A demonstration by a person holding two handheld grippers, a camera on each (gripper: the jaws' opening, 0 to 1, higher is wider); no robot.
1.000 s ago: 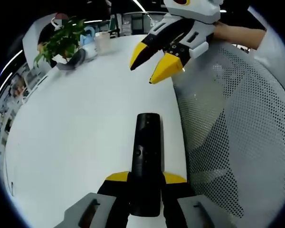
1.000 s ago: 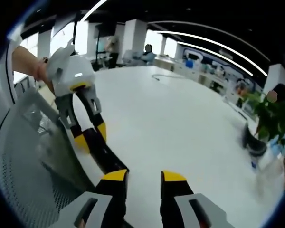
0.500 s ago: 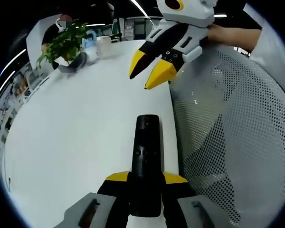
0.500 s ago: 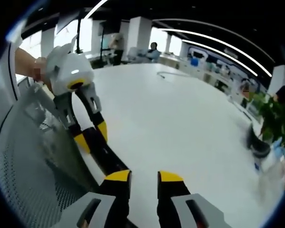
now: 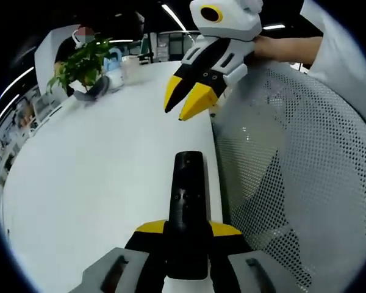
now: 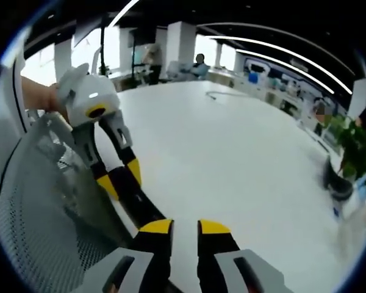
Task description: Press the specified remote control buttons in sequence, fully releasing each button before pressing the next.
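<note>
Open-plan office, dark ceiling with long strip lights; we work over a broad white table [image 5: 97, 159], its edge running beside a white mesh chair back [image 5: 293, 177]. At the far end of the table we note a potted plant [image 5: 79, 61] in a dark pot, with pale containers just beside it.

Left gripper view: the left gripper [image 5: 186, 229] pinches the near end of the black remote control [image 5: 188, 201] between its yellow-tipped jaws. The remote points away from the camera, near the table edge, its small buttons facing up. We cannot tell whether it rests on the table or is held above it.

In the same view the right gripper [image 5: 189, 97] hangs above and beyond the remote's far end, apart from it. Its yellow tips sit close together with a narrow gap between them.

Right gripper view: the right gripper's own jaws [image 6: 184, 229] show that same narrow gap, nothing between them. The left gripper [image 6: 119, 177] comes in from the left, clamped on the dark remote [image 6: 140, 204]. A person's hand [image 6: 46, 97] holds its white body.
</note>
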